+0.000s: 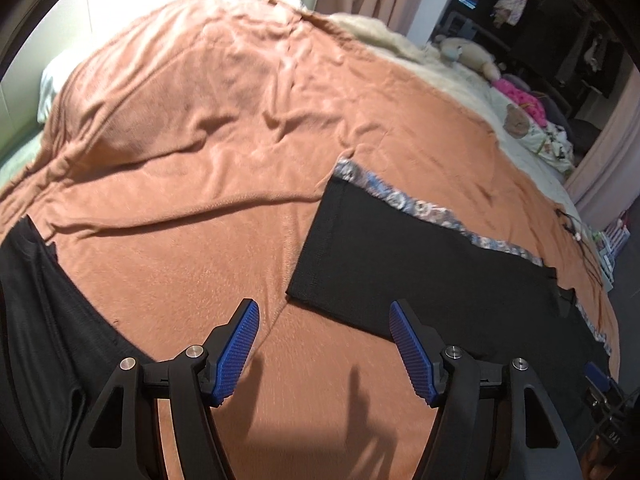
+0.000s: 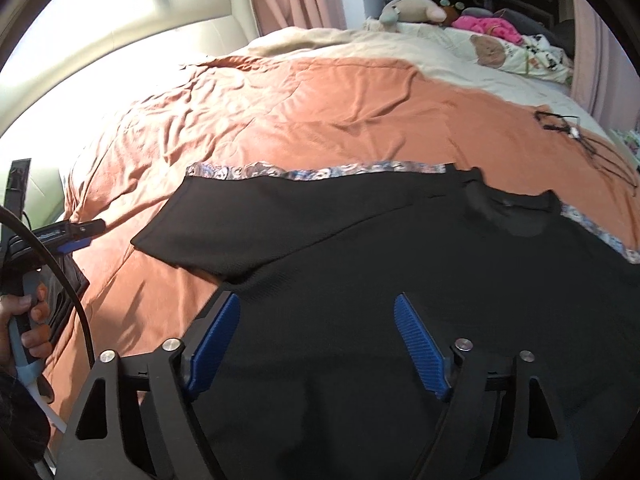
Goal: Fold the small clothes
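Note:
A black T-shirt (image 2: 400,248) with a patterned printed side showing along its far edge (image 2: 320,171) lies flat on the orange blanket (image 2: 280,112). One sleeve (image 2: 224,220) sticks out to the left. In the left wrist view the shirt (image 1: 400,256) lies ahead to the right. My left gripper (image 1: 324,312) is open and empty, just above the blanket beside the sleeve's near edge. My right gripper (image 2: 318,308) is open and empty over the shirt's body. The left gripper also shows at the left of the right wrist view (image 2: 72,236).
Another black garment (image 1: 48,312) lies at the blanket's left edge. A cream fleece (image 2: 360,40), stuffed toys (image 2: 412,8) and pink clothes (image 2: 488,26) sit at the far end of the bed. A black cable (image 2: 568,124) lies on the blanket at right. Curtains hang behind.

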{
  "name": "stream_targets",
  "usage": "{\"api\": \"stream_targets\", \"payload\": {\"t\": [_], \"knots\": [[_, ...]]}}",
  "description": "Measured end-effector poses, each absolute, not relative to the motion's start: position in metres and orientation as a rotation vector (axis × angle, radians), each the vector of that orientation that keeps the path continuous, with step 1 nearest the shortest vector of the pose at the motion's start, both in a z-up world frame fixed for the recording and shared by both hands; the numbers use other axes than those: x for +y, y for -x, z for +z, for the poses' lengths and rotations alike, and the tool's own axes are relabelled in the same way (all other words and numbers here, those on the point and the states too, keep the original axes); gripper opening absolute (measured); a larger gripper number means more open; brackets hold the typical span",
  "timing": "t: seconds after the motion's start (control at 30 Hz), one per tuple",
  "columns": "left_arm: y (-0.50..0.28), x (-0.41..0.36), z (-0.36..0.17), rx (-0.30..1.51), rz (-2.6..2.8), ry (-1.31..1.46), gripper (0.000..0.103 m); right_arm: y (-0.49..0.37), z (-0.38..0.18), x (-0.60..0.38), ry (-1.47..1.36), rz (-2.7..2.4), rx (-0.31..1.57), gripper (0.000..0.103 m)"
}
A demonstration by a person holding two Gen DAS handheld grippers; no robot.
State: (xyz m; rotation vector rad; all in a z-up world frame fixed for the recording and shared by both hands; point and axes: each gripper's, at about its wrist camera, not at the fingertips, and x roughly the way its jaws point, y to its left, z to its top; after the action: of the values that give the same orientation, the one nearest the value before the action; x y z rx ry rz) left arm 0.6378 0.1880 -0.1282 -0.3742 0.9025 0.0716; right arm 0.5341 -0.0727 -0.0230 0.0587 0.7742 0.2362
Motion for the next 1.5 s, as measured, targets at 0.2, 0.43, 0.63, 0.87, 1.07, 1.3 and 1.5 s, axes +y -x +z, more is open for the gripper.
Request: {"api": "stream_targets", "payload": {"t": [0.2,0.43,0.63,0.87,1.07,1.3,1.5], "knots": [[-0.667,0.197,-0.158,0.984,0.107,0.41,0.069,-0.572,-0.043,-0.053,-0.078,0.281,0.836,0.062],[-0.693,0.203,-0.188,1.06,0.136,0.455,0.062,-0.609,-0.067,-0.041,-0.112,0.308,0.909,0.049],[-0.697,0.212,-0.182,1.055,0.151,0.481,0.005,-0.635,-0.085,-0.035,-0.183,0.328,0.962,0.027],[-0.698,0.209,-0.136,0.958,0.047,0.511,0.001,-0.655,-0.099,-0.031,-0.279,0.349,0.984,0.016],[-0.703,0.183,-0.085,0.878,-0.047,0.511,0.001,-0.667,-0.101,-0.034,-0.327,0.381,1.006,0.016],[-0.706,0.126,-0.035,0.83,-0.178,0.46,0.001,-0.646,-0.075,-0.067,-0.343,0.39,0.931,0.044],[-0.705,0.068,-0.008,0.817,-0.278,0.403,0.001,-0.618,-0.056,-0.116,-0.351,0.34,0.874,0.052]]}}
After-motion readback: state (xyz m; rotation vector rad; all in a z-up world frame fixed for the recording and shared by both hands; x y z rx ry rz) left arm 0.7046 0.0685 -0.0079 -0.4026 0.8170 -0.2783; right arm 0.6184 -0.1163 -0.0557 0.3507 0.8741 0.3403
